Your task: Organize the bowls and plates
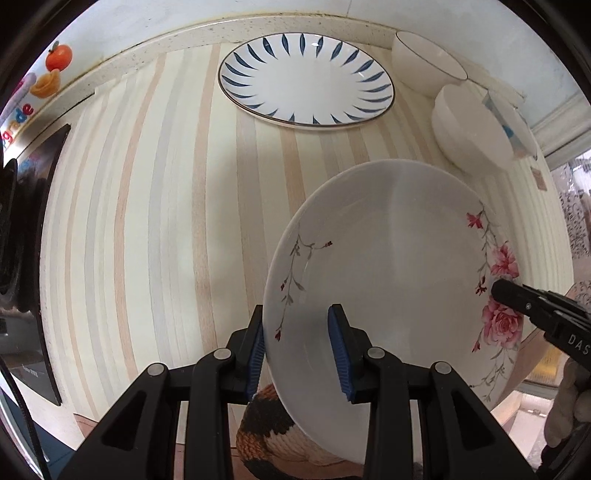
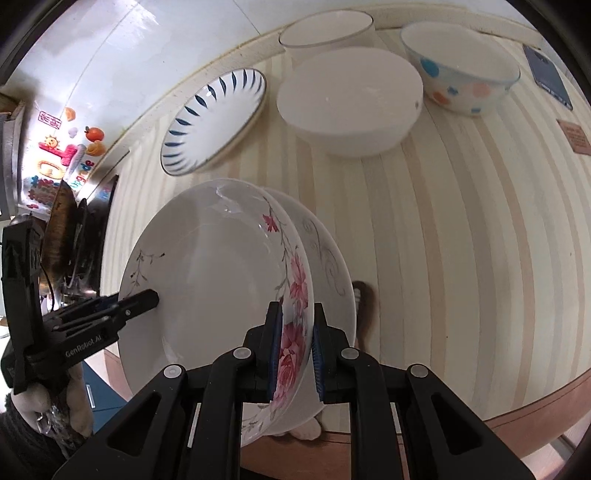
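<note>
A white plate with pink roses [image 1: 388,266] [image 2: 221,266] is held in the air above the striped table's near edge. My left gripper [image 1: 301,347] is shut on its near left rim. My right gripper [image 2: 295,350] is shut on the rose-painted rim, and a second plate with a grey swirl [image 2: 328,258] sits right behind the first, between the same fingers. The right gripper shows in the left wrist view [image 1: 517,295]; the left gripper shows in the right wrist view [image 2: 140,299]. A blue-petal plate [image 1: 306,81] [image 2: 214,122] lies flat at the back.
White bowls [image 1: 476,125] [image 2: 351,99] stand at the back right, with a taller white bowl [image 2: 328,33] and a dotted bowl [image 2: 461,74] beside them. A stove with a pan [image 2: 70,240] is at the left. The wall runs behind the table [image 1: 166,184].
</note>
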The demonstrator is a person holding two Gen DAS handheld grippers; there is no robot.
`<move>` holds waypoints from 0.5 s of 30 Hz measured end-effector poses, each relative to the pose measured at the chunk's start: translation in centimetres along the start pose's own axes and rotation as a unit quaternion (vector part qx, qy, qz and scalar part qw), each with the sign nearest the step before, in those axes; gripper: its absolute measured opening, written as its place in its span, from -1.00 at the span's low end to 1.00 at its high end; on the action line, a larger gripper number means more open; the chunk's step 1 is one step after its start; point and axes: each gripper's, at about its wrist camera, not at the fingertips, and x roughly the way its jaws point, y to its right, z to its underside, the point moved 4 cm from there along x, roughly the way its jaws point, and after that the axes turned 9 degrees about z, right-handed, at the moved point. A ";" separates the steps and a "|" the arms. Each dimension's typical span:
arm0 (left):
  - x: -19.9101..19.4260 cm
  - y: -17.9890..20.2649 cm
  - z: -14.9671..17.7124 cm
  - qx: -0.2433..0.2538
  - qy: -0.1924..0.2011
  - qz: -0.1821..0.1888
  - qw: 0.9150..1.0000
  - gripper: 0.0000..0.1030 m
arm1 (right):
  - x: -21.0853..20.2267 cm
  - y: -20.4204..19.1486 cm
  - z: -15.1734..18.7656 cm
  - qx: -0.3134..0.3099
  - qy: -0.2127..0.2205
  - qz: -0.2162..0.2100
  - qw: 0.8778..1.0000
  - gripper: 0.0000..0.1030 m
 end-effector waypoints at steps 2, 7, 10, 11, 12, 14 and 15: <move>0.4 0.2 0.2 0.003 -0.003 -0.001 1.000 -0.41 | 0.4 0.1 0.2 0.000 -0.001 0.003 1.000 -0.68; 1.0 1.0 0.3 0.023 -0.001 -0.018 1.000 -0.41 | 0.6 0.3 -0.4 0.004 -0.001 0.008 1.000 -0.67; 1.1 1.1 0.9 0.027 -0.002 -0.023 0.999 -0.41 | 0.5 0.7 -0.6 0.005 -0.001 0.012 1.000 -0.68; 1.3 1.3 0.9 0.027 -0.002 -0.023 0.999 -0.41 | 0.5 0.8 -0.8 0.003 -0.002 0.014 1.000 -0.68; 1.3 1.3 1.0 0.027 -0.002 -0.023 0.999 -0.41 | 0.5 0.6 -0.7 -0.003 -0.004 0.015 1.000 -0.68; 1.7 1.4 1.0 0.028 -0.002 -0.024 0.999 -0.42 | 0.5 0.4 -0.6 -0.013 -0.006 0.025 1.000 -0.68; 1.8 1.3 1.1 0.028 -0.002 -0.023 0.999 -0.42 | 0.7 0.3 -0.5 -0.017 -0.010 0.030 0.999 -0.68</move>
